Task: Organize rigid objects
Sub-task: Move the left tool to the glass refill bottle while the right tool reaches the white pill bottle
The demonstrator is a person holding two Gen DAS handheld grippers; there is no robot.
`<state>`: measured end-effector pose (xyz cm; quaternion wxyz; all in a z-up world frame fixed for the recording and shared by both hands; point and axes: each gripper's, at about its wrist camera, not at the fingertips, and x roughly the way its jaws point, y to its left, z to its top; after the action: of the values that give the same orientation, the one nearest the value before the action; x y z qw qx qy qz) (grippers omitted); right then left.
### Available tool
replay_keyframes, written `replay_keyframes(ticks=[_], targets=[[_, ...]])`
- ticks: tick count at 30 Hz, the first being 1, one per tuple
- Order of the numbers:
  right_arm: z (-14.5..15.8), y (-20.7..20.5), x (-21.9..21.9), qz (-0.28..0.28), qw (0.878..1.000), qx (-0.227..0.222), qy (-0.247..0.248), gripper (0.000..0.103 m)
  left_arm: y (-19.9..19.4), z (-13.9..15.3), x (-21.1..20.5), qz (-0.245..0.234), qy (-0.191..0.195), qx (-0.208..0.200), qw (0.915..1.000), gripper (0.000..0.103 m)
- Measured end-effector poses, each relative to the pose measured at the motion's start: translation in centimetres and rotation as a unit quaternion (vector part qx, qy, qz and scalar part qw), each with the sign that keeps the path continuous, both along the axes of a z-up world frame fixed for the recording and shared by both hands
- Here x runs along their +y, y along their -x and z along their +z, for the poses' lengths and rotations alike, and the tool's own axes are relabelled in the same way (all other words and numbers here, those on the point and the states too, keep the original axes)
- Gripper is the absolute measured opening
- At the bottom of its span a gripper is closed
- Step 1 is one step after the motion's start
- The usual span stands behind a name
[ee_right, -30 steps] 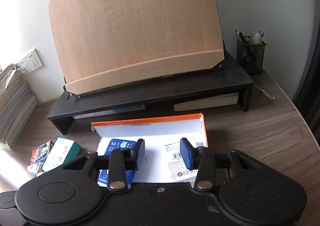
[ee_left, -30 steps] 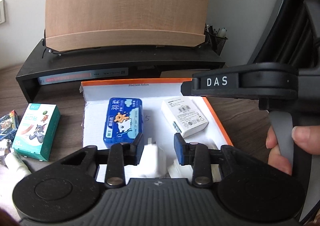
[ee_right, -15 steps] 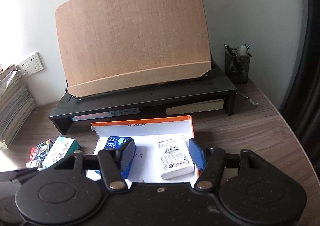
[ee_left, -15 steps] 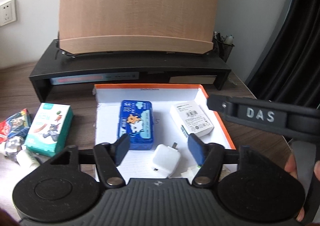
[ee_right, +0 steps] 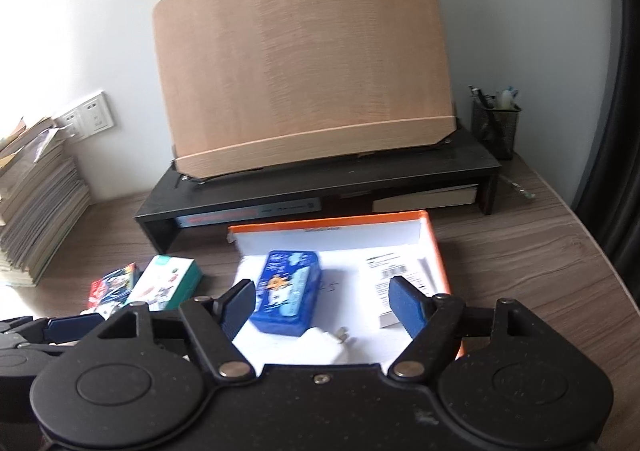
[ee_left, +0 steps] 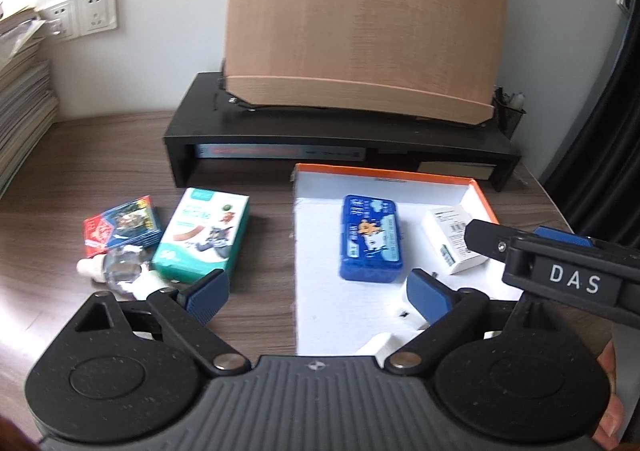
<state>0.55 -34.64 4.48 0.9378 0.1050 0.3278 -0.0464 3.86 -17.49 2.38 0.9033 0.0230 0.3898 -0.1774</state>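
An orange-rimmed white box lies on the desk. In it lie a blue tin, a white barcode carton and a white charger plug. My left gripper is open and empty, held over the box's left edge. My right gripper is open and empty above the box's near part; it shows at the right of the left wrist view. Left of the box lie a green cartoon carton, a card pack and a small clear bottle.
A black monitor riser with a wooden board stands behind the box. A mesh pen cup sits at the riser's right end. Stacked books line the left wall. The desk's edge curves at right.
My left gripper has opened, let go of the white plug in the box, and pulled back up and leftward. My right gripper has opened wider and drawn back.
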Motion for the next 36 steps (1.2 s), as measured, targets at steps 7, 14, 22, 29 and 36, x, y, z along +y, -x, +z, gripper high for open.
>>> replay_keyframes(ticks=[7,14,22,29,36], targets=[[0.2,-0.2,2.9,0.025,1.000,0.003,0.006,0.087,0.3,-0.1,3.0,0.024,0.003,0.000,0.9997,0.098],[0.0,-0.3,5.2,0.045,0.999,0.007,0.006,0.087,0.6,-0.2,5.5,0.042,0.004,-0.001,0.9991,0.098],[-0.3,-0.5,7.7,0.071,0.997,0.013,0.002,0.087,0.8,-0.7,8.5,0.067,0.007,0.003,0.9977,0.098],[-0.9,-0.9,9.8,0.090,0.996,0.019,0.000,0.087,0.8,-1.3,10.8,0.088,0.005,0.010,0.9961,0.098],[-1.2,-1.4,11.1,0.099,0.995,0.021,-0.002,0.087,0.5,-1.3,12.1,0.099,0.002,0.012,0.9951,0.098]])
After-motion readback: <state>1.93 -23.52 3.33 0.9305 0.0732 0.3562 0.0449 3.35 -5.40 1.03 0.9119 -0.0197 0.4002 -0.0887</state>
